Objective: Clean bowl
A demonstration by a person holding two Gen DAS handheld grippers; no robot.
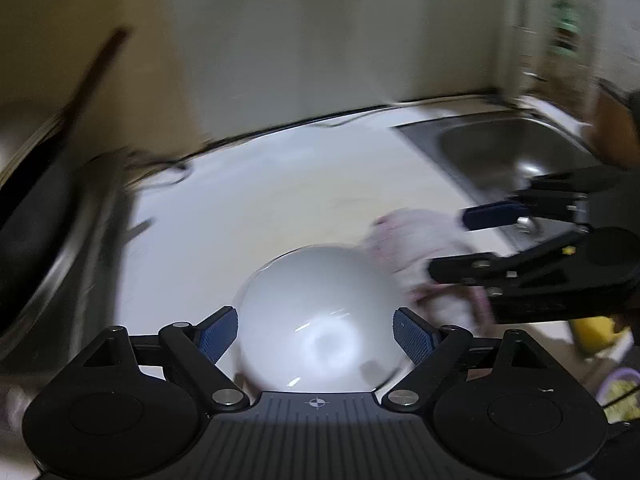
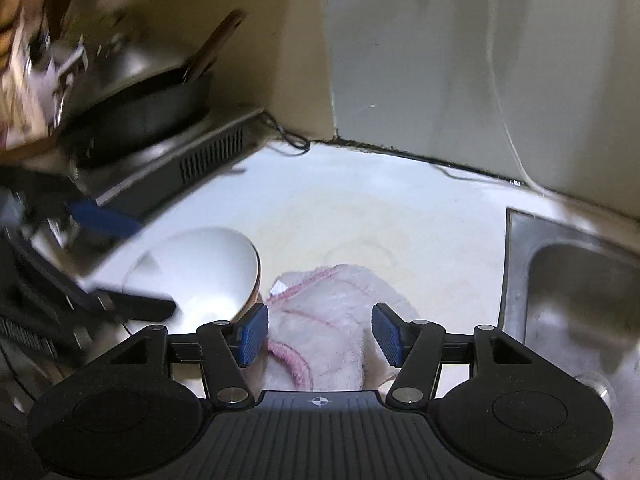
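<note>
A white bowl (image 1: 316,320) stands on the pale counter (image 1: 260,200), between the wide-apart fingers of my left gripper (image 1: 315,334), which is open; whether the pads touch its wall is unclear. From the right wrist view the bowl (image 2: 200,268) sits at the left with the blurred left gripper (image 2: 120,260) straddling it. A white cloth with pink trim (image 2: 324,320) is bunched right beside the bowl, and my right gripper (image 2: 320,340) is shut on it. The left wrist view shows the cloth (image 1: 416,240) at the bowl's right rim, between the right gripper's fingers (image 1: 476,242).
A steel sink (image 2: 580,300) is set into the counter on the right, with a faucet (image 1: 536,20) behind it. A stove holding a black pan (image 2: 140,112) stands to the left. A dark cable (image 2: 288,140) runs along the wall's foot. A yellow object (image 1: 592,332) lies by the counter's near edge.
</note>
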